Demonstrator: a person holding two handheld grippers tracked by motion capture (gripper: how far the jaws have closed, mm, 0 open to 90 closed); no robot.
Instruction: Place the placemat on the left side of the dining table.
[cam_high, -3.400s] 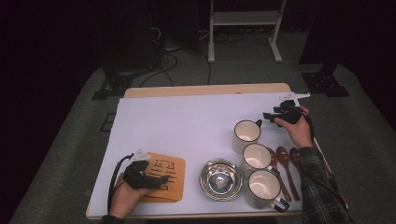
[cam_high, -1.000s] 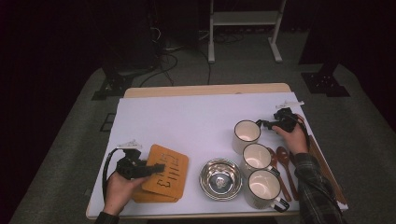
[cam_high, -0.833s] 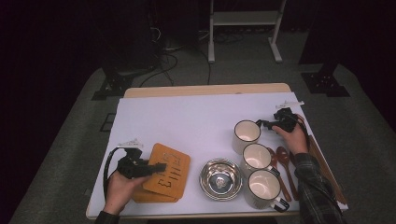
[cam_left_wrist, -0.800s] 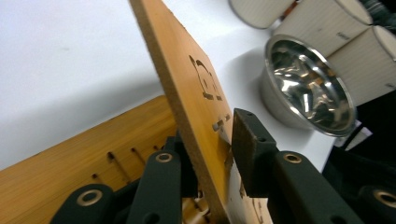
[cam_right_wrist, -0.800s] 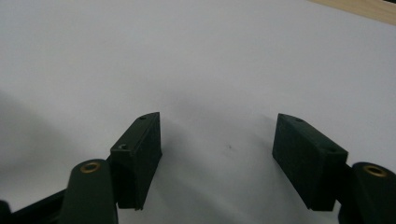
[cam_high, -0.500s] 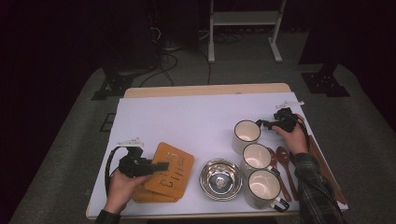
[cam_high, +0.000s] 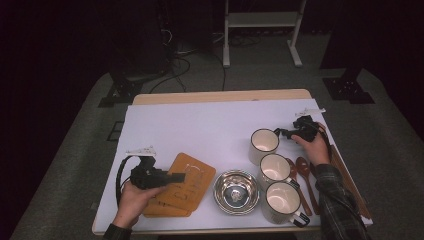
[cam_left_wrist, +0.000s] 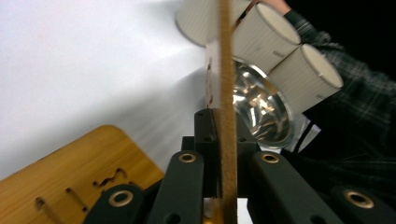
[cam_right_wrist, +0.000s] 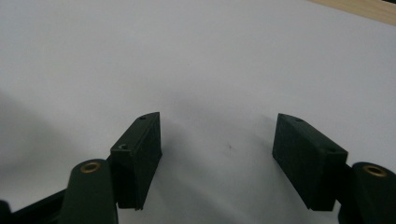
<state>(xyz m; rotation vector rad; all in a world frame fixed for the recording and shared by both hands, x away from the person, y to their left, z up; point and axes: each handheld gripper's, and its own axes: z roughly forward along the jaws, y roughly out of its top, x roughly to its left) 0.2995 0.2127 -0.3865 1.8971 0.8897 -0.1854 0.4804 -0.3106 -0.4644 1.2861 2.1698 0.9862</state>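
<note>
Two grippers | left gripper (cam_high: 180, 178) level, jaws just closed, clamped on upper wooden trivet (cam_high: 192, 181) edge | right gripper (cam_high: 281, 133) beside mug (cam_high: 264, 145), jaws apart, empty

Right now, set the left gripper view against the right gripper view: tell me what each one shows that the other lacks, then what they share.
The left gripper view has the left gripper, whose jaws have just been closing, clamped on a thin wooden board seen edge-on, a second wooden board lying below, the steel bowl, three cream mugs and a plaid sleeve. The right gripper view has the right gripper with jaws wide apart and nothing between them, plus the table's wooden edge. Both share the white table cover.
</note>
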